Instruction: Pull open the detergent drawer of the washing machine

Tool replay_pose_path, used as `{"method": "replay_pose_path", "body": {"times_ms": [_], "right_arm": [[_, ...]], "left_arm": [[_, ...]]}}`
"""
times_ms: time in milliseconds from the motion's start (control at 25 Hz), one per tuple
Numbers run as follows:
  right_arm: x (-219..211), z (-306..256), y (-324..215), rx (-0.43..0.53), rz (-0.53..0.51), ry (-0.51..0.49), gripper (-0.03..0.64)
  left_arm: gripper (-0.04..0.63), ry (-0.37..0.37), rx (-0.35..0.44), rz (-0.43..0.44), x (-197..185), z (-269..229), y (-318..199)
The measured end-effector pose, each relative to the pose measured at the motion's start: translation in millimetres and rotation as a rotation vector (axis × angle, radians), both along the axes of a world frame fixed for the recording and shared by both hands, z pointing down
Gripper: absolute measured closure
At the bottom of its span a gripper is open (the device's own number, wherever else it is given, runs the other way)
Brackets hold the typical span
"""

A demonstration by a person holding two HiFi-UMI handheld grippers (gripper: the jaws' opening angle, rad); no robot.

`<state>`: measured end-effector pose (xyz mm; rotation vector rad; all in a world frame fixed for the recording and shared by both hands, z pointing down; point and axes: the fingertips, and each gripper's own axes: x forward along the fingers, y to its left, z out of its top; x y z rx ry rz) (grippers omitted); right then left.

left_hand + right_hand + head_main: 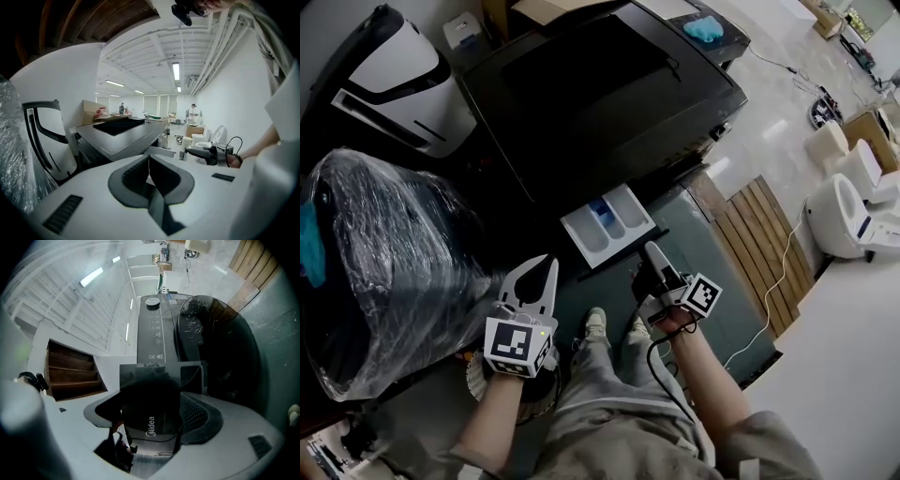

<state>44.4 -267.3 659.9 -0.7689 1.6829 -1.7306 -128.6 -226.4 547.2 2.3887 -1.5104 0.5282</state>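
Note:
The dark washing machine (600, 94) stands ahead of me. Its white detergent drawer (609, 223) is pulled out, showing a blue compartment. My right gripper (650, 251) reaches the drawer's front right end. In the right gripper view the dark drawer front (150, 394), printed "Midea", fills the space between the jaws of the right gripper (152, 416), which are shut on it. The machine's control panel (152, 329) and round door (206, 333) lie beyond. My left gripper (550, 266) hangs left of the drawer, apart from it. The left gripper (148, 162) is shut on nothing.
A large plastic-wrapped bundle (384, 272) sits close on the left. A white and black appliance (394, 75) stands behind it. Wooden slats (764, 253), a white cable and white toilets (853, 211) are on the right. My shoes (595, 323) stand below the drawer.

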Motion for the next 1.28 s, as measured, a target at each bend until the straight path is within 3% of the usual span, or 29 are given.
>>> {"method": "replay_pose_path", "body": {"times_ms": [480,600,960,1160,1240,1280], "right_arm": [[14.7,5.3,20.7,-0.016,0.035,0.014,0.227],[14.6,5.5,21.5,-0.008,0.029,0.058,0.229],[36.3,-43.8,15.8,0.119,0.015,0.518,0.229],[41.1,-102.6,8.5,0.307,-0.033,0.756,0.236],[44.4,-126.5,9.0,0.379,-0.039,0.862,0.358],[46.1,-138.5,9.6,0.412,-0.040,0.908,0.383]], "left_arm": [[0.575,0.013,-0.001,0.032,7.3,-6.1,14.6],[0.575,0.013,0.001,0.045,9.2,-8.4,19.5],[0.575,0.012,0.028,0.044,10.6,-38.3,20.5],[0.575,0.012,0.071,0.033,9.6,-67.7,12.0],[0.575,0.007,0.092,0.035,10.7,-81.5,9.6],[0.575,0.004,0.103,0.036,11.5,-89.0,8.8]]}}
